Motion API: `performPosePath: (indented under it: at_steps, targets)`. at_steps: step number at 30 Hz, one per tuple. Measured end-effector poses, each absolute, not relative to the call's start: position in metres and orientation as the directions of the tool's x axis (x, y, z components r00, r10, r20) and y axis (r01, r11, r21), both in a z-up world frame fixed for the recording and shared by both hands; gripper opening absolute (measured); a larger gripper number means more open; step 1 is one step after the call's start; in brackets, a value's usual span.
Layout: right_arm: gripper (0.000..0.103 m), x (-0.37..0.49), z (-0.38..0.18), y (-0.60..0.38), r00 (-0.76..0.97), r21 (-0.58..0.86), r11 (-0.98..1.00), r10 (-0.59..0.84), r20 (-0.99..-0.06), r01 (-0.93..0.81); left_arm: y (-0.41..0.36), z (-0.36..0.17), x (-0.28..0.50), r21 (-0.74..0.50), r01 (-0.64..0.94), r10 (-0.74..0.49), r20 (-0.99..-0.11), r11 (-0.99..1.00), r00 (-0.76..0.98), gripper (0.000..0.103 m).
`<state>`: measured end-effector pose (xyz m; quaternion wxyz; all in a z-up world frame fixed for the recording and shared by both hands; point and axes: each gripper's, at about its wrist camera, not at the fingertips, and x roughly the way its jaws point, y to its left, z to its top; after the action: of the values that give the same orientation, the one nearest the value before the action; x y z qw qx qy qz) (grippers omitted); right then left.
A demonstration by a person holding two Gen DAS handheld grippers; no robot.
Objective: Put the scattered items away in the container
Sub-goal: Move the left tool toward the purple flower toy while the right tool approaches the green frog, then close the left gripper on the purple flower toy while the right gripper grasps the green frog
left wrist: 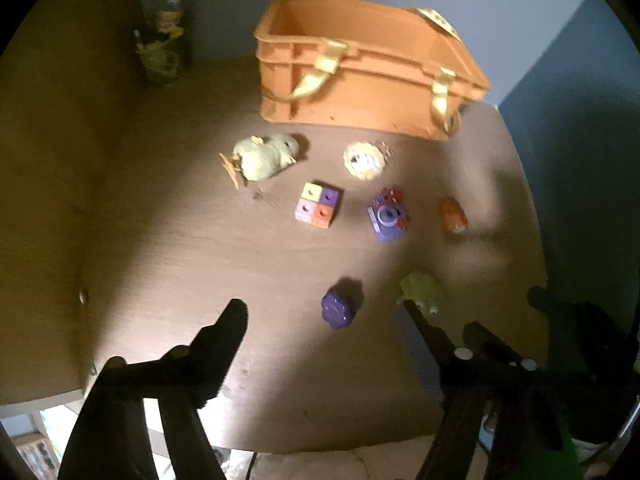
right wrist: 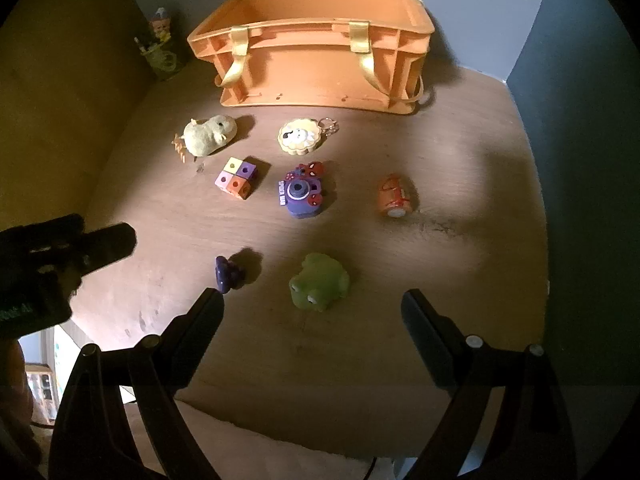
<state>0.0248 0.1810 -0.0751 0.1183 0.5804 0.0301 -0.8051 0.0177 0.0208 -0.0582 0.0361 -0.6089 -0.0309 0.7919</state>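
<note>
Both grippers hover over the near edge of the table [right wrist: 460, 152], nothing held. Left gripper [left wrist: 324, 312]: jaws wide apart, purple knob [left wrist: 338, 309] on the table between the tips. Right gripper [right wrist: 312, 304]: jaws also wide apart, green frog [right wrist: 319, 282] sitting just ahead between them.

Orange crate [right wrist: 320, 76] at the back of the table against the wall, open top, yellow straps hanging down its front. Can't see inside it from either view.

Loose items all on the table, none touching each other. Row nearest the crate: plush chick [right wrist: 208, 134] to the left, round yellow keychain [right wrist: 300, 136] beside it. Middle row, left to right: four-colour cube block [right wrist: 237, 178], purple toy camera [right wrist: 302, 194], small orange can [right wrist: 394, 196] lying on its side. Front row: knob left, frog right.

Back left corner by the wooden side panel: a pen pot [right wrist: 162, 54] with a figurine on top, detail blurry.
</note>
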Motion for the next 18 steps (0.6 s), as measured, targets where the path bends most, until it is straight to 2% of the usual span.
performPosePath:
  at_steps: [4,8,13,18]
  targets:
    - [0.088,0.026,-0.082,0.183,-0.285,0.08,-0.971,-0.144,-0.948,0.224,0.029,-0.06,0.022,-0.052,-0.067,0.068,-0.964,-0.996,-0.258,0.064]
    - [0.084,0.024,-0.087,0.185,-0.262,0.075,-0.976,-0.128,-0.956,0.204,0.024,-0.067,0.02,-0.071,-0.05,0.081,-0.97,-0.996,-0.23,0.064]
    - [0.084,0.023,-0.095,0.187,-0.252,0.057,-0.978,-0.107,-0.962,0.2,0.011,-0.082,0.015,-0.126,-0.043,0.133,-0.961,-0.991,-0.242,0.064]
    - [0.082,0.026,-0.107,0.181,-0.232,0.044,-0.967,-0.104,-0.967,0.25,0.015,-0.104,0.019,-0.068,-0.102,0.09,-0.971,-0.992,-0.22,0.064]
